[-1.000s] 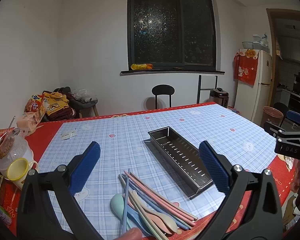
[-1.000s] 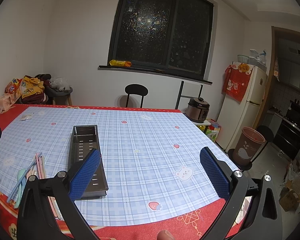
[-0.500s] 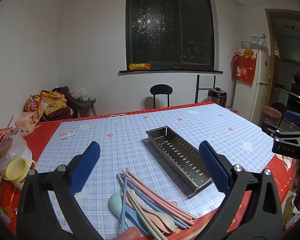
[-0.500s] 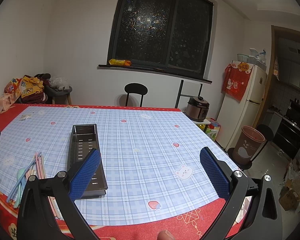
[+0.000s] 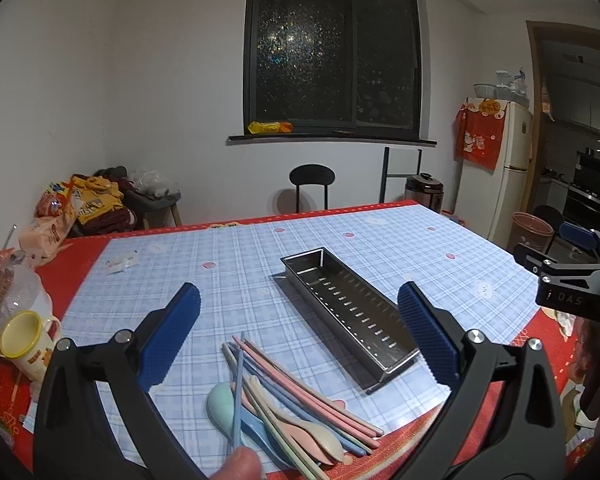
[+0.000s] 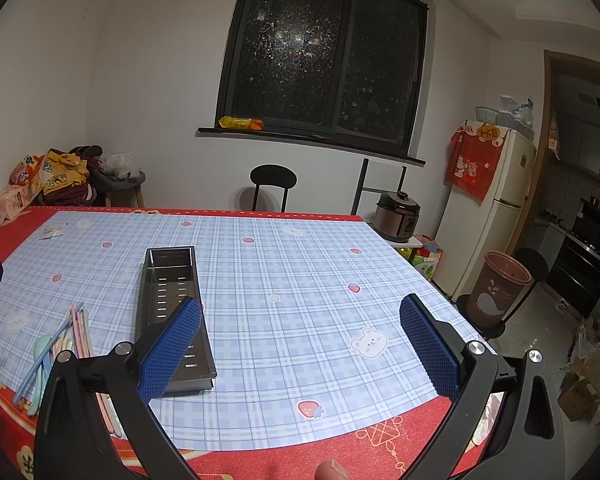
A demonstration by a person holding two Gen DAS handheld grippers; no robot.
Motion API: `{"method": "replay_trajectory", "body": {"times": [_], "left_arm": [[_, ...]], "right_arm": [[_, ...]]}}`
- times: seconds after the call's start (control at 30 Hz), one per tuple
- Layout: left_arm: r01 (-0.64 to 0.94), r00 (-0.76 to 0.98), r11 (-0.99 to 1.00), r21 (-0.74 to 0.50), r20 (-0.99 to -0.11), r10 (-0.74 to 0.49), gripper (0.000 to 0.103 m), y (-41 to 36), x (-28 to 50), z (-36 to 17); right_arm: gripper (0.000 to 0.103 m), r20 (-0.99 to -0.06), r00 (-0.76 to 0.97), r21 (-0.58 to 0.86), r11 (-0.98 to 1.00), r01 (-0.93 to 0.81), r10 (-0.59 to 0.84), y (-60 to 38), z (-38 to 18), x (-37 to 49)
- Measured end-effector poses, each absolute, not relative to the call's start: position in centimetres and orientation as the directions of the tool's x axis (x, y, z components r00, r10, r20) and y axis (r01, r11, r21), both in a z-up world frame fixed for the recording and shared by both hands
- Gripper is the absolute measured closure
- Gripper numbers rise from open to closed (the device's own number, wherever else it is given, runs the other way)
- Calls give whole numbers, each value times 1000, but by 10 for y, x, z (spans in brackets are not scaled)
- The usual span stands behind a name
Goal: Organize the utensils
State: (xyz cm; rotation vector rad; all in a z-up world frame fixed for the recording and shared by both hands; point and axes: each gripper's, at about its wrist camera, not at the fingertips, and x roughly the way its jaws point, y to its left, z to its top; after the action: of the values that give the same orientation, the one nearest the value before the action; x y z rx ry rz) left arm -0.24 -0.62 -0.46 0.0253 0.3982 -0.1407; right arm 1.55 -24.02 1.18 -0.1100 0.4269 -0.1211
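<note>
Though piled, utensils [image 5: 296,404] lengthwise near-far.

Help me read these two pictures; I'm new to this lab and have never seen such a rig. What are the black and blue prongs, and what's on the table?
Each picture comes from a camera on a handheld gripper, looking along its two blue-padded fingers. The left gripper and right gripper are both open and hold nothing. On the checked tablecloth lie a steel perforated tray, nothing in it, and beside it a loose pile of pastel chopsticks and spoons. A yellow cup stands at the left edge.
</note>
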Motion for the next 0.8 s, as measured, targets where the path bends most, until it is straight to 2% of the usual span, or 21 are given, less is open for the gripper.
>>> {"method": "replay_trajectory", "body": {"times": [0.3,0.5,0.57,0.8], "left_arm": [[158,905,987,3,-401,-143,5,-3,0,-18],[156,905,975,-158,-373,-205,5,25,-5,-28],[123,890,979,-160,-419,-180,5,36,-2,-36],[12,866,998,-66,-498,-43,5,64,-4,-58]], "right_arm": [[5,-440,896,-102,995,19,-62,-234,0,22],[5,-470,879,-19,994,-108,86,-229,-15,29],[5,-493,859,8,988,-156,139,-224,-22,33],[5,-535,795,125,958,-259,285,-203,-52,50]]}}
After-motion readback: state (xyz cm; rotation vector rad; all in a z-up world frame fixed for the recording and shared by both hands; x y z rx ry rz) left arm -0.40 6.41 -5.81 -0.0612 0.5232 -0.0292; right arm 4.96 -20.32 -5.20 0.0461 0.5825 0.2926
